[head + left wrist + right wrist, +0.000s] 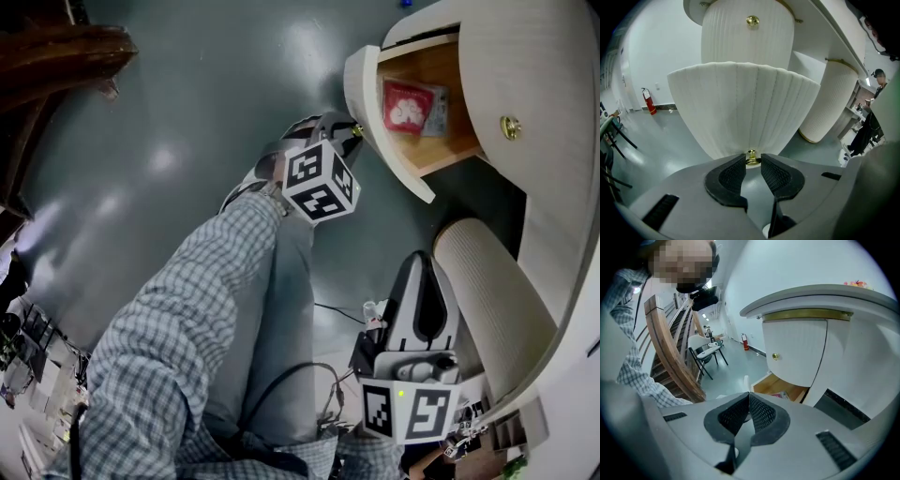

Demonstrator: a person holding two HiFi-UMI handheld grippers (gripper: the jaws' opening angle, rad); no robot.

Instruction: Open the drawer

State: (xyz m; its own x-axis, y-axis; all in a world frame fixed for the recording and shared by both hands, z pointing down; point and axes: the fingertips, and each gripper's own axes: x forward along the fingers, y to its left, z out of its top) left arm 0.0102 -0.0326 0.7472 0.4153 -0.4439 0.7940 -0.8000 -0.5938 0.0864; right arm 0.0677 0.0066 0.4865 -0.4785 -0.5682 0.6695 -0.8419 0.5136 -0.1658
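Observation:
The white ribbed drawer (362,92) of a curved cabinet stands pulled out, and its wooden inside (448,141) holds a red and white packet (411,106). My left gripper (353,130) is at the drawer front (740,108). Its two jaws close on the small brass knob (751,158) at the front's lower edge, so the left gripper (752,162) is shut on the knob. My right gripper (423,277) hangs lower, away from the drawer. The right gripper (749,398) is shut with nothing between its pads. The open drawer (779,389) shows beyond it.
Above the open drawer is a shut drawer with its own brass knob (752,20) (511,127). A ribbed white column (489,300) stands beside the cabinet. A wooden stair rail (670,357), a chair (708,351) and a fire extinguisher (648,104) stand on the grey floor.

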